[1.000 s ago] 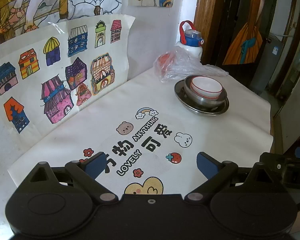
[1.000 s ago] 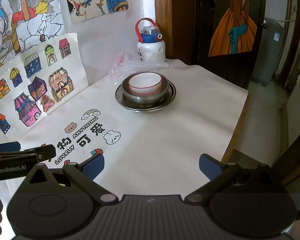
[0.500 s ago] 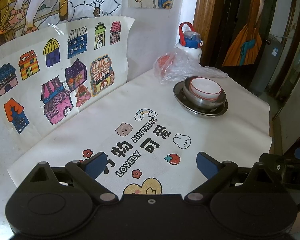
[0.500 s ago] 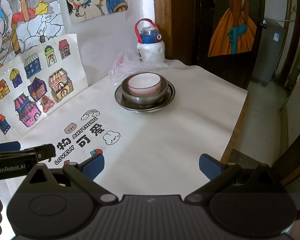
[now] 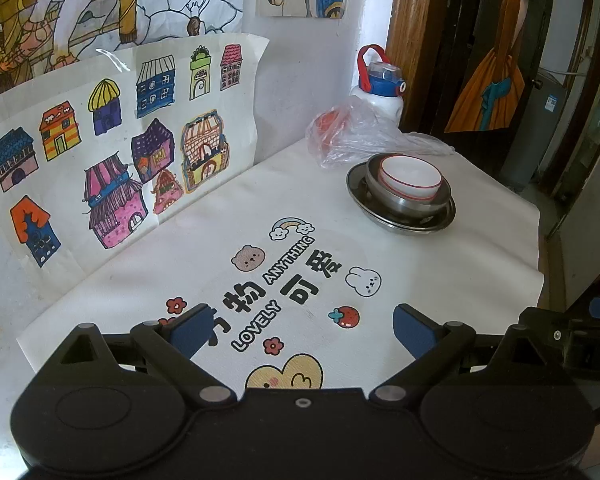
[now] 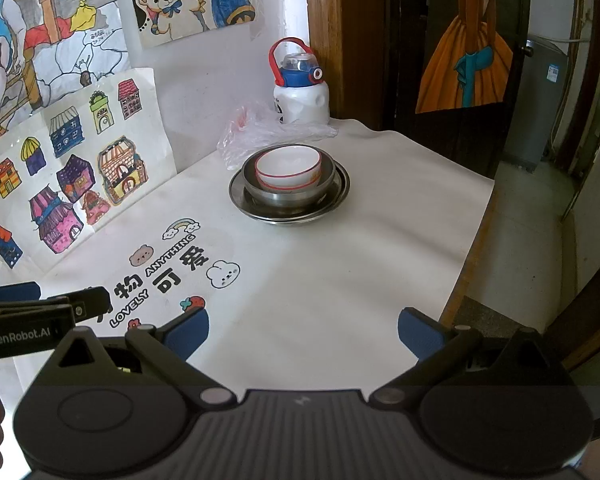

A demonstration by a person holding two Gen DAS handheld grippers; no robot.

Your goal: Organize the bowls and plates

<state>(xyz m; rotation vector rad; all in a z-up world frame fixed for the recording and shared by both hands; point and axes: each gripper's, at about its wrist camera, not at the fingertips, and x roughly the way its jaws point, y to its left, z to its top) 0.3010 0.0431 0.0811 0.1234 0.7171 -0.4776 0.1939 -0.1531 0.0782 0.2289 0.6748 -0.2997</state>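
Two grippers wide apart, left gripper [image 5: 302, 330], right gripper [image 6: 302, 334], white bowl [image 6: 288, 168] nested in steel bowl [image 6: 320, 190], on steel plate [image 6: 340, 196].

Your left wrist camera sits low over the near edge of the table [image 5: 440, 280], looking forward and a little right across the printed cloth [image 5: 284, 280], with the stacked bowls [image 5: 410, 178] far right. Your right wrist camera looks from just beside it on the right, facing the same stack [image 6: 288, 172] more squarely and a bit nearer. Both views share the cloth [image 6: 168, 264], the stack, the water bottle [image 5: 380, 88] [image 6: 300, 88] and the wall drawings [image 5: 112, 152] [image 6: 60, 184].
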